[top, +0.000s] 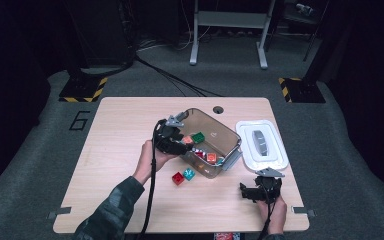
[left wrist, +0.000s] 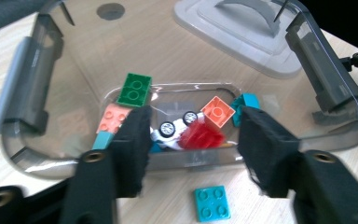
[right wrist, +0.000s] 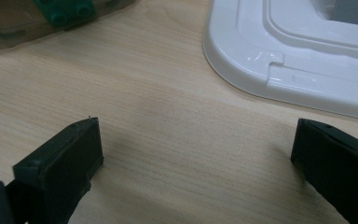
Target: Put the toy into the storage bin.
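We find a wooden table point(top: 130, 150) carrying, as its largest item, a smoke-tinted clear bin point(top: 220, 131) set near the middle. In the high view its long axis runs on a diagonal, from the far left corner down toward the near right, where a grey latch handle point(top: 232, 159) faces the white lid point(top: 261, 145). The lid lies flat just beside the bin on the right, its grey handle on top, its long axis running away from the person. The left gripper point(top: 176, 141) sits at the bin's near-left wall, pointed across the opening; in the left gripper view its jaws stand apart with nothing pressed between them, and we see the bin's contents beyond them. Inside the bin lie a green brick point(left wrist: 134, 89), a pink brick point(left wrist: 113, 117), an orange brick point(left wrist: 217, 111), a clear red brick point(left wrist: 200, 136) and a small white wheeled piece point(left wrist: 175, 127). Outside the bin, on the table near its near wall, lie a teal brick point(left wrist: 212, 203) and, just beside it in the high view, a red brick point(top: 178, 178). The right gripper point(top: 260, 191) rests near the table's near right edge, below the lid; its jaws stand wide apart over bare wood, holding nothing.
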